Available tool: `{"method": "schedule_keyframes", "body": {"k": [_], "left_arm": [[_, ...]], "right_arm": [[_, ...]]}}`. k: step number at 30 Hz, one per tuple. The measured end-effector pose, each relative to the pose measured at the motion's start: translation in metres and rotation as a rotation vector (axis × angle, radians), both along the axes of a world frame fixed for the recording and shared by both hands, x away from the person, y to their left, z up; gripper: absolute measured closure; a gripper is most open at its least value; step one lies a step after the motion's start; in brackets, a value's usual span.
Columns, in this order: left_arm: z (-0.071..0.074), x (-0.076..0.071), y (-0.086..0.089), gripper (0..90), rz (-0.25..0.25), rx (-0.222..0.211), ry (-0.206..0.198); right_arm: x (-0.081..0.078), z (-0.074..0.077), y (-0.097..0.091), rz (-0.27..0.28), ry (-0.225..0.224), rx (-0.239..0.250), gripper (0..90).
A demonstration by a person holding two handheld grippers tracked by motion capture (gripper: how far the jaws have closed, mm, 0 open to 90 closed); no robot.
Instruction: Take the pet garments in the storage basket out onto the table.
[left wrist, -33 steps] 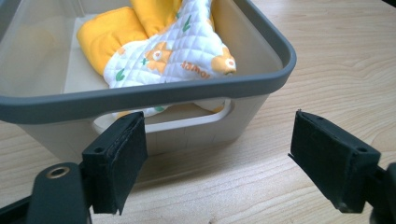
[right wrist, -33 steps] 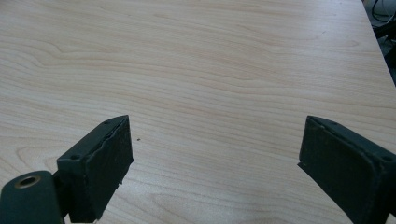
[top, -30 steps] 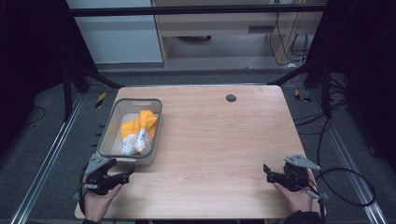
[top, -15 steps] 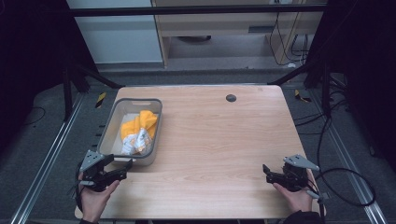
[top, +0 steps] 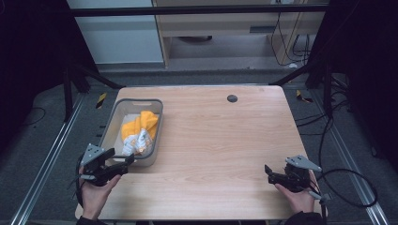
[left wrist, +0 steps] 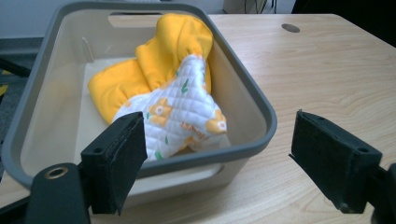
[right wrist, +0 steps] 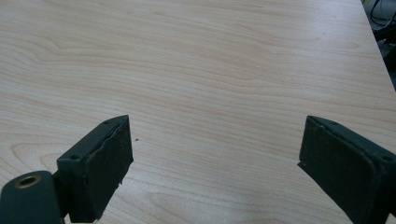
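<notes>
Here, both grippers gape, left gripper beside the smooth grey bin of quilted cloth.

A crumpled yellow cloth with a white quilted, flower-printed side lies bunched in a grey-rimmed beige bin; the bin sits upright on the table's left side, near the near edge.

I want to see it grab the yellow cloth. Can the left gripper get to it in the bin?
Probably yes. The left gripper sits just outside the bin's near end with its jaws wide open, and the cloth lies uncovered inside. It only has to clear the rim.
</notes>
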State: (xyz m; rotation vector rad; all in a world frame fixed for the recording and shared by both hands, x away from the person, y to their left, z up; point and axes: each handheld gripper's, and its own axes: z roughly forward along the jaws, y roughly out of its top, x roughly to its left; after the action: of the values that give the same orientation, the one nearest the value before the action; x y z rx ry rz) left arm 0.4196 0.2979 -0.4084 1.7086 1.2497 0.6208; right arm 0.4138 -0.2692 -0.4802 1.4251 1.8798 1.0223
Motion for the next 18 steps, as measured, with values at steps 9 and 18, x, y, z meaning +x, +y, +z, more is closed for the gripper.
{"method": "schedule_keyframes", "body": {"k": [9,18], "left_arm": [[0.014,0.013,-0.004,17.3,-0.001,-0.004,-0.021],[0.021,0.026,-0.008,17.7,-0.005,-0.013,-0.025]], "right_arm": [[0.000,0.000,-0.001,0.002,-0.003,-0.003,9.6],[0.000,0.000,-0.001,0.002,-0.005,-0.004,9.6]]}}
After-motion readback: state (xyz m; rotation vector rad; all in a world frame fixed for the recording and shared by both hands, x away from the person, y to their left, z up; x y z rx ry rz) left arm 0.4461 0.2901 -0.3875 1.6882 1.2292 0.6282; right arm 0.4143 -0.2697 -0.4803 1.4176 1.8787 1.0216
